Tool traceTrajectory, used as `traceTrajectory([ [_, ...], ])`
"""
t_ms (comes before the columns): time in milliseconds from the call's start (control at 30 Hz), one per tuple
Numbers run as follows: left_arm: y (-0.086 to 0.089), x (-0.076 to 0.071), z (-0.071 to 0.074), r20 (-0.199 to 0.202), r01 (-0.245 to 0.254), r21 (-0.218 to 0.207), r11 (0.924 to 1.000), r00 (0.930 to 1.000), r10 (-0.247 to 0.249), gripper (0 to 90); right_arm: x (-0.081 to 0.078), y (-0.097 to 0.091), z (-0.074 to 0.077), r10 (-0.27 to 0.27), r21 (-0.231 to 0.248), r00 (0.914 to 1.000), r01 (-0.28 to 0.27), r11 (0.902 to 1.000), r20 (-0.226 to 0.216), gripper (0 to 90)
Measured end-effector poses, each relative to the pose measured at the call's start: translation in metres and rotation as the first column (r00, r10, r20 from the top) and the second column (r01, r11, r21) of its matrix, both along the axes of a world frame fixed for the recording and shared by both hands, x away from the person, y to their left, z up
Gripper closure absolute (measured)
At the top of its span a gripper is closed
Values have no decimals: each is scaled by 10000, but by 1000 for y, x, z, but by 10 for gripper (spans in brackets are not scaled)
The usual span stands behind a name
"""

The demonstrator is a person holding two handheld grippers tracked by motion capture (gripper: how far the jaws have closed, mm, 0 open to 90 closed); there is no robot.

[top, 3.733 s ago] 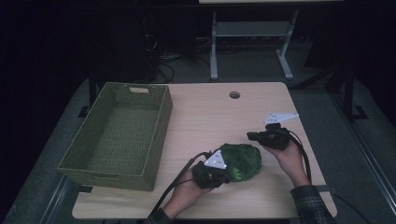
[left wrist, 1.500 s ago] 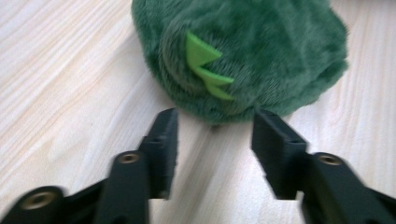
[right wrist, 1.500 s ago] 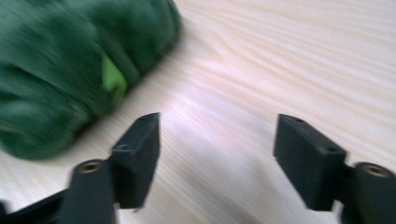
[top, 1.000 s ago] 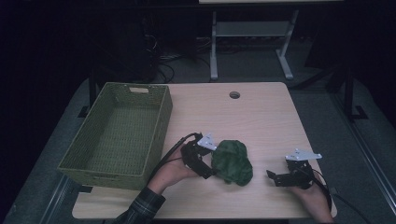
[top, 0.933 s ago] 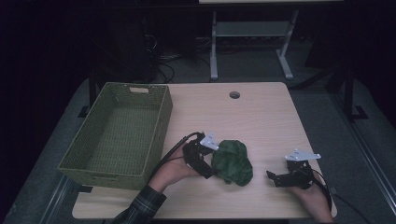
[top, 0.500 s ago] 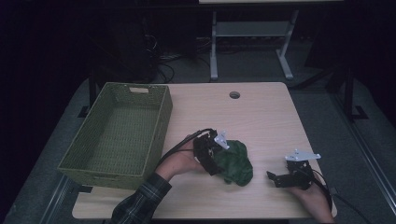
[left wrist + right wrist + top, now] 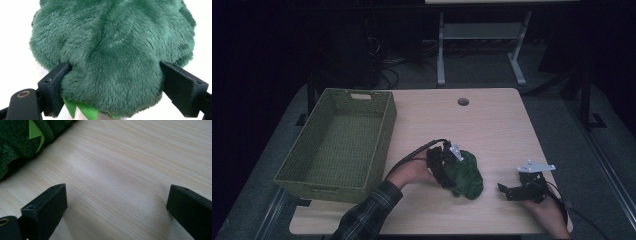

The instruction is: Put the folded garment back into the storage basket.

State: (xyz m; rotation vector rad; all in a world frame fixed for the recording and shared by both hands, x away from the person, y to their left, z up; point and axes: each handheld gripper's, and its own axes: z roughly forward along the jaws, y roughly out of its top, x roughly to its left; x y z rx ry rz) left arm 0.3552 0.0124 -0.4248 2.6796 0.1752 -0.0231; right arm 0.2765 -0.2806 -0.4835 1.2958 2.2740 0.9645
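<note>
Right, your left gripper (image 7: 451,172) has its jaws set wide around the green plush toy (image 7: 466,174), one on each flank of the fur, and in the left gripper view the plush toy (image 7: 112,55) bulges between them, its sides touching both inner faces. It looks like a straddle more than a firm squeeze, so close down until the pile gives and the stuffing underneath resists. You want the body itself, not a pinch of fluff, or it may slip as you lift.

The toy lies on the wooden surface (image 7: 492,120) near the front edge, just right of the woven basket (image 7: 339,142), which stands open and empty at the left. If the basket is where it goes, lift straight up first so the soft underside clears the surface, then carry it over the near wall high enough not to snag the rim.

Your right gripper (image 7: 512,192) rests low on the surface, apart from the toy, jaws wide with bare wood between them. Leave it parked there; the left needs no help unless the toy sags
</note>
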Motion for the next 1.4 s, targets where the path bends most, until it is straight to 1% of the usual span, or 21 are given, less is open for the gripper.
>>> traceTrajectory([
  [33, -1, 0, -2, 40, 23, 114, 9999, 10000, -23, 138, 0, 0, 0, 1, -1, 10000, -1, 10000, -1, 26],
  [167, -3, 0, -9, -9, 145, 559, 9983, 9999, -144, 136, 0, 0, 0, 1, -1, 10000, -1, 10000, 1, 27],
  [300, -5, 2, -14, -72, 199, 744, 9970, 9998, -194, 136, 0, 0, 0, 14, -10, 10000, -14, 10000, 12, 28],
  [433, -8, 4, -23, -297, 226, 1060, 9941, 9994, -195, 151, 0, 0, 0, -27, 2, 10000, 27, 10000, 12, 28],
  [467, -9, 4, -23, -275, 191, 1026, 9945, 9995, -163, 152, 0, 0, 0, -27, -1, 10000, 27, 10000, 12, 28],
  [533, -10, 4, -22, -214, 211, 1117, 9935, 9996, -189, 159, 0, 0, 0, -27, -2, 10000, 27, 10000, 11, 28],
  [700, -9, 4, -20, -133, 282, 1099, 9935, 9996, -269, 265, 0, 0, 0, -29, 0, 10000, 29, 10000, 14, 28],
  [833, -9, 5, -17, -246, 300, 1122, 9932, 9993, -275, 407, 0, 0, 0, -31, 1, 10000, 31, 10000, 10, 28],
  [900, -10, 6, -15, -489, 37, 1160, 9932, 9988, 20, 500, 0, 0, 0, -33, 2, 10000, 33, 10000, 10, 28],
  [933, -10, 6, -15, -550, 20, 1215, 9926, 9985, 47, 538, 0, 0, 0, -37, 3, 10000, 37, 10000, 9, 28],
  [1000, -11, 6, -14, -683, -4, 1255, 9921, 9976, 91, 587, 0, 0, 0, -34, 4, 10000, 34, 10000, 6, 28],
  [1067, -10, 7, -14, -750, -65, 1235, 9923, 9971, 158, 614, 0, 0, 0, -33, 4, 10000, 33, 10000, 6, 28],
  [1167, -10, 7, -13, -873, -218, 1208, 9924, 9957, 325, 632, 0, 0, 0, -32, 6, 10000, 32, 10000, 4, 28],
  [1200, -9, 8, -13, -920, -225, 1171, 9929, 9952, 334, 636, 0, 0, 0, -34, 4, 10000, 34, 10000, 8, 28],
  [1300, -6, 10, -10, -1109, -452, 938, 9946, 9923, 556, 648, 0, 0, 0, -34, 6, 10000, 34, 10000, 5, 28],
  [1400, -4, 10, -4, -980, -570, 810, 9951, 9931, 648, 661, 0, 0, 0, -32, 4, 10000, 32, 10000, 3, 28],
])
